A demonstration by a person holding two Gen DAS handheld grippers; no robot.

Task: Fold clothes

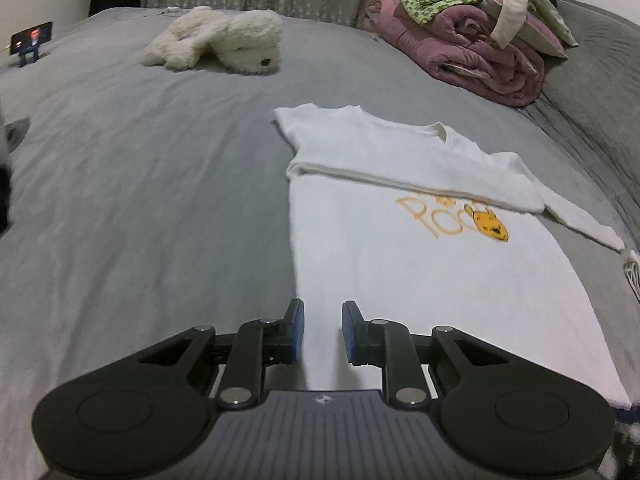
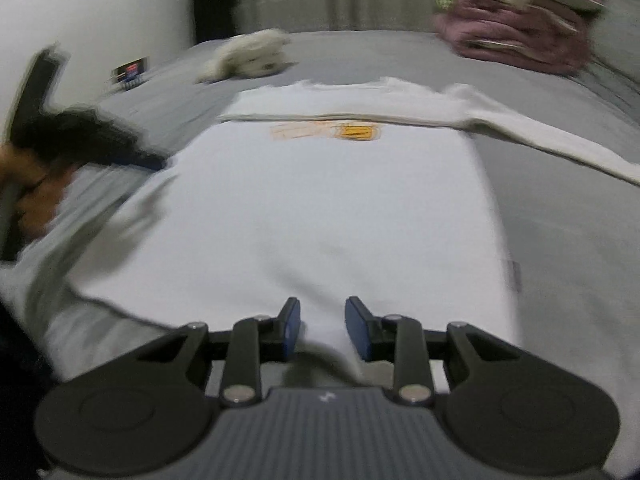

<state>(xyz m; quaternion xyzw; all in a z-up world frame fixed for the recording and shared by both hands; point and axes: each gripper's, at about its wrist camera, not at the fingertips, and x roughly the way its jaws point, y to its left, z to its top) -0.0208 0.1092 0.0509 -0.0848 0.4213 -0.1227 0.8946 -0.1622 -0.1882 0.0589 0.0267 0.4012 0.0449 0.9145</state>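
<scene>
A white long-sleeved shirt (image 1: 400, 272) with an orange print and a yellow bear face (image 1: 490, 226) lies flat on the grey bed (image 1: 140, 180). One sleeve (image 1: 400, 174) is folded across the chest. The other sleeve (image 1: 580, 226) stretches out to the right. My left gripper (image 1: 323, 330) stands at the shirt's lower left edge, its blue pads apart, with cloth showing in the gap but not pinched. My right gripper (image 2: 323, 328) is over the hem of the shirt (image 2: 320, 200), pads apart, with a bump of loose cloth between them. This view is blurred.
A white plush toy (image 1: 224, 40) lies at the far side of the bed. A pile of pink quilt and clothes (image 1: 480, 48) fills the far right corner. A phone on a stand (image 1: 32, 40) sits far left. A person's hand (image 2: 36, 200) shows blurred at the left.
</scene>
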